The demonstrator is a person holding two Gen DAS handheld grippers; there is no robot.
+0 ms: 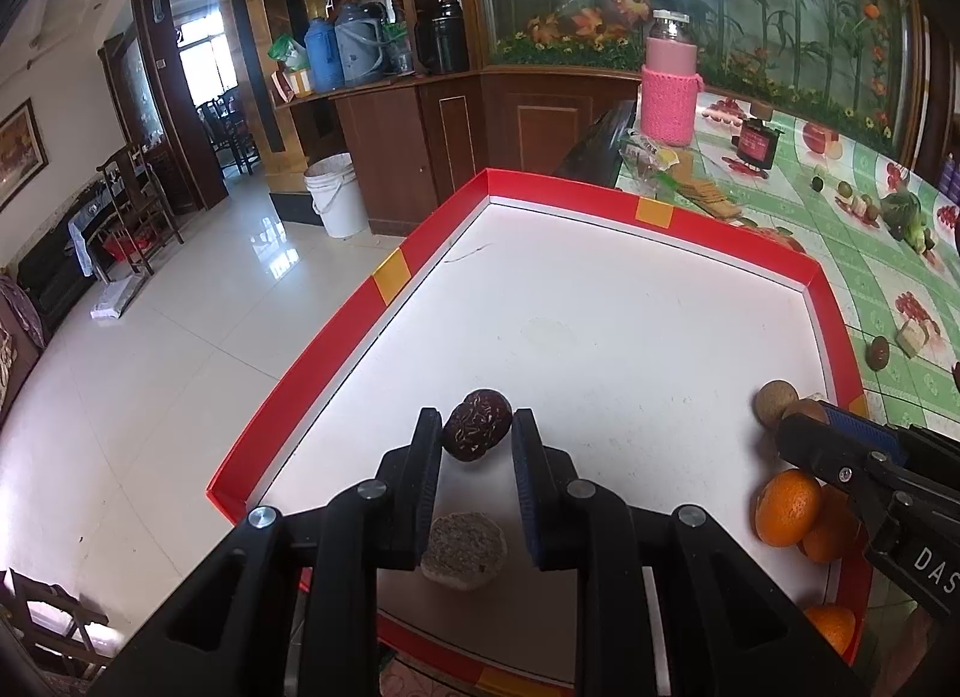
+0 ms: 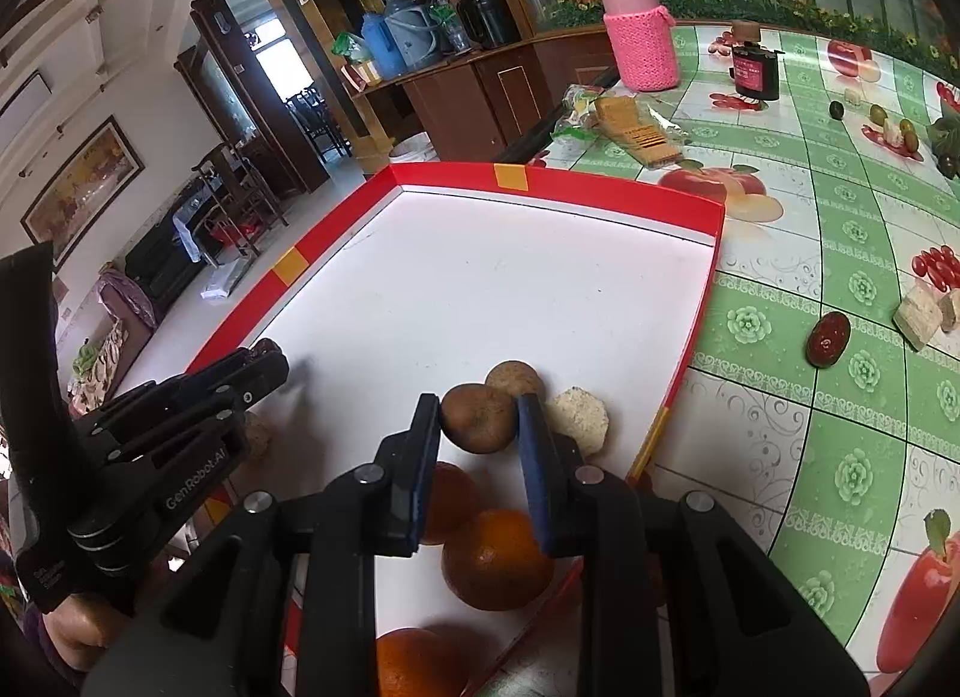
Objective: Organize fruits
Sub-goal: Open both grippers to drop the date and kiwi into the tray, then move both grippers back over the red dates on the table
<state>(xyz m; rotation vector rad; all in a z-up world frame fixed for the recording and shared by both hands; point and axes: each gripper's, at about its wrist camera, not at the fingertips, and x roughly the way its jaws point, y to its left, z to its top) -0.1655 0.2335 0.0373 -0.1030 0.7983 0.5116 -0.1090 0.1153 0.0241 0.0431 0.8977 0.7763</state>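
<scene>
The left gripper (image 1: 477, 433) is closed on a dark red wrinkled fruit (image 1: 474, 433), both pads against its sides, just above the white floor of the red-rimmed tray (image 1: 390, 277). A second dark red fruit (image 1: 489, 402) sits touching it just behind. A pale round cake (image 1: 463, 550) lies on the tray floor nearer the camera, between the fingers.

The right gripper (image 2: 479, 424) is closed on a brown round fruit (image 2: 479, 418) near the tray's right wall. Another brown fruit (image 2: 514, 378) rests just behind it, and a pale cake piece (image 2: 579, 415) lies beside the right finger. 3 oranges (image 2: 495, 559) sit in the tray's near right corner.

Outside the tray, on the green patterned tablecloth (image 2: 780, 337), lie 1 dark red fruit (image 2: 828, 340) and pale cake chunks (image 2: 918, 307). A pink bottle (image 2: 639, 37) stands well beyond.
</scene>
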